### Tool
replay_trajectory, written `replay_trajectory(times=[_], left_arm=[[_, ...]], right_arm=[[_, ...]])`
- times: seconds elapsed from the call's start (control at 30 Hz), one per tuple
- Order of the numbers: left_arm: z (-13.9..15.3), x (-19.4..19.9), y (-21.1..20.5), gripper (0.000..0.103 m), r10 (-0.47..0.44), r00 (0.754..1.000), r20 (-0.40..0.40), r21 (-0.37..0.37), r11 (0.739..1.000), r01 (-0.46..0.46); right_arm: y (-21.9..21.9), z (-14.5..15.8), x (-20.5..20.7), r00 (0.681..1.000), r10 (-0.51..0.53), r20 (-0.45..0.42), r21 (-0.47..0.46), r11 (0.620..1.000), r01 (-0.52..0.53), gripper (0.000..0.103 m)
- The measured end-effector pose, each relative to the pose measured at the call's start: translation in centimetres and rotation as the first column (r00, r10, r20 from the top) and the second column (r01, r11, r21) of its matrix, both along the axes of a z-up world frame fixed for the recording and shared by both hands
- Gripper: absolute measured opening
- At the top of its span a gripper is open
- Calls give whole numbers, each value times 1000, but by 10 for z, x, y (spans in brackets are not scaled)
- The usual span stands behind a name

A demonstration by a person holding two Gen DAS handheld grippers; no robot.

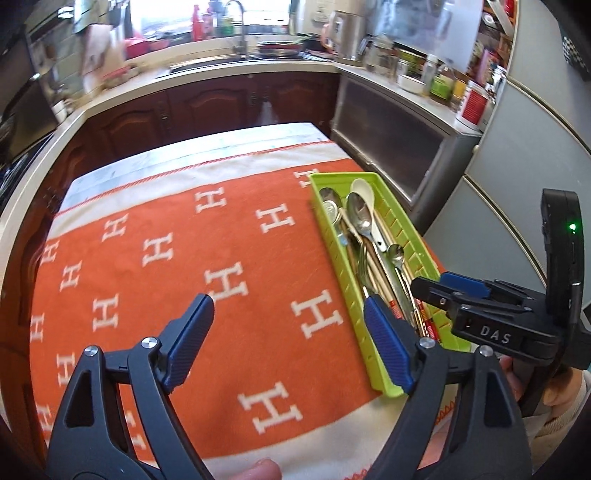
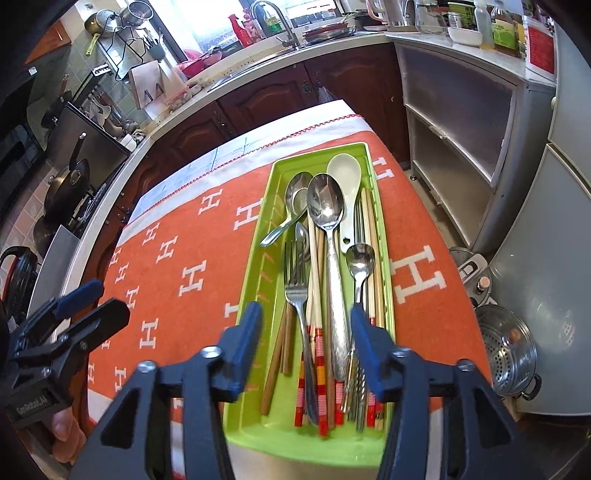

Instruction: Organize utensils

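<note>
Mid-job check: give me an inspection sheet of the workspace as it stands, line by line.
Surface: orange cloth with white H pattern covers the table; bare of utensils.
Job's things: green tray on the cloth's right side holds big metal spoon, white spoon, fork, small spoon, chopsticks, all lying lengthwise and jumbled.
Clutter: nothing seen on the cloth.
Grippers: left gripper open, empty, above the cloth beside the tray; right gripper open, empty, over the tray's near end.
Cables: nothing seen.
Surroundings: kitchen counter with sink faucet, steamer pot on the floor to the right.
</note>
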State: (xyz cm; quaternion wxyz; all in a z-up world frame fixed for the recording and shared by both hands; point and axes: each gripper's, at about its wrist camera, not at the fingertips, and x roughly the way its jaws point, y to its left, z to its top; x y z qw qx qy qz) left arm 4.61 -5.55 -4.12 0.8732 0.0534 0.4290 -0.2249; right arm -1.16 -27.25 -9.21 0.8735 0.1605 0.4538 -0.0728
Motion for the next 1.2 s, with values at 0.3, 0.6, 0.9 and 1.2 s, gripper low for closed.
replay_trajectory(times=[0.3,0.6,0.9,1.2], left_arm=[[0,-28,24,82,192,981,-11,69,979,-190],[30,-47,46,83,302,952,38,98,947,-305],[59,-59,66,83,385,923,19,95,918,-385],[84,-81,88,83,423,902,92,35,904,-427]], right_arm=[[18,14,-36,1000,17,-2,-30,999,-17,77],[44,47,-60,998,62,0,-85,994,-61,91],[75,111,-77,994,72,79,-99,993,-64,98],[110,144,-89,985,121,124,-143,984,-103,99]])
